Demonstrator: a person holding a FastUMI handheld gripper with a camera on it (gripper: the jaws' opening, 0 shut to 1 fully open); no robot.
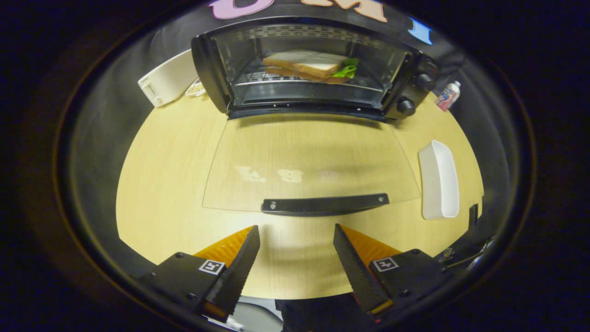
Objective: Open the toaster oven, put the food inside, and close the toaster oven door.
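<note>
sandwich (308,66) inside toaster oven (318,69), door (309,161) down, hand-held gripper (296,233) released, empty

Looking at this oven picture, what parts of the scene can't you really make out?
Gripper view, with the gripper open just short of the door handle:
- Sandwich filling: only a green leaf peeks out; the bread hides the rest.
- Small bottle beside the toaster oven: too small to identify.
- Flat item behind the white box: mostly hidden by the oven.
- Knob markings: too small.
</note>
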